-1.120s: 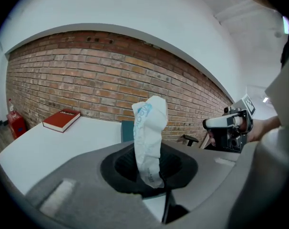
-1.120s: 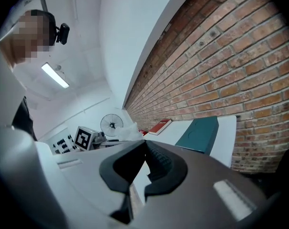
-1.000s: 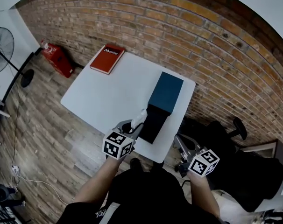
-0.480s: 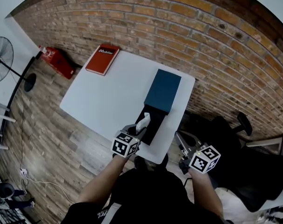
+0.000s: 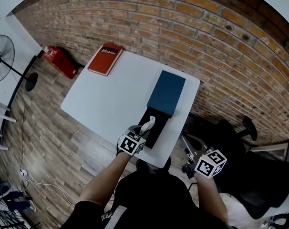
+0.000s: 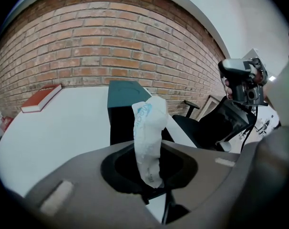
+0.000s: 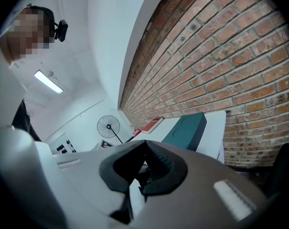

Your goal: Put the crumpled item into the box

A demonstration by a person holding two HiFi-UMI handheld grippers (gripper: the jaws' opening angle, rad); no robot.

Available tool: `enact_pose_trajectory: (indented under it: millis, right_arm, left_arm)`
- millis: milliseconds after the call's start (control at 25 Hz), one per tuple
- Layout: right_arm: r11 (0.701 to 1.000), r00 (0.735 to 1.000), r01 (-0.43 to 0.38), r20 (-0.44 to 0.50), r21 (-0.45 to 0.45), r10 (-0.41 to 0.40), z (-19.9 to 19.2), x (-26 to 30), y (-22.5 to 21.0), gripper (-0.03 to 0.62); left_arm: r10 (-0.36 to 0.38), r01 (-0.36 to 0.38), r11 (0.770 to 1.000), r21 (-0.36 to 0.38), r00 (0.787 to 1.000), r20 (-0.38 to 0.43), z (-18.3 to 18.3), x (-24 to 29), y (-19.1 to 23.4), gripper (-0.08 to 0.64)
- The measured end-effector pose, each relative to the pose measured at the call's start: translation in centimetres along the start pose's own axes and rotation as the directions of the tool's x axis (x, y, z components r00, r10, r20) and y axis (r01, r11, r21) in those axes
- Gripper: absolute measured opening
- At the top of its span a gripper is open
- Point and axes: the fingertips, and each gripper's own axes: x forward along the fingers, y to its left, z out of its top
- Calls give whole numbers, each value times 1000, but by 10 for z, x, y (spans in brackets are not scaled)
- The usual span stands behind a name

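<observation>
My left gripper reaches forward, its 2 jaws clamped on the crumpled item standing upright between them. My right gripper is held back, jaws together, empty.

Bright, even indoor light; heavy fisheye warping.

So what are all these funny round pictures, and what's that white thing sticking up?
A person holds a pinching tool, called a gripper, in each hand. One picture comes from a camera on the person's head, looking down. The other two come from cameras riding on the grippers, looking along their jaws. Below is a white table with a red book and a box with a teal top. The left gripper pinches the crumpled white item right by the box's dark open end. The right gripper is off to the side, past the table's edge, jaws together, holding nothing.
</observation>
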Motion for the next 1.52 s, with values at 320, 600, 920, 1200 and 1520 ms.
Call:
enact_pose_trajectory:
  millis: [320,600,920,1200,1520]
  right_arm:
    - [1000,1000,27,-9,5,-27,1,-17,-13,-3]
    - [1000,1000,7,-21,-4,-7,4,-14,-10,-3]
    - [1000,999,-17,-29,-13,16,13,-11,-8,-3]
    - [999,998,-53,-44,-14,52,13,-2,-3,-3]
    - [997,996,-76,-38,-21,75,22,5,1,-3]
  left_arm:
    - [59,-51,991,121,996,-63,10,16,24,80]
    - [70,-29,974,225,982,-175,-9,30,14,100]
    - [92,-35,952,305,981,-173,-7,21,7,166]
    - [54,15,922,387,984,-168,-8,-2,-8,178]
    - [-35,86,934,346,988,-152,-8,-11,-28,176]
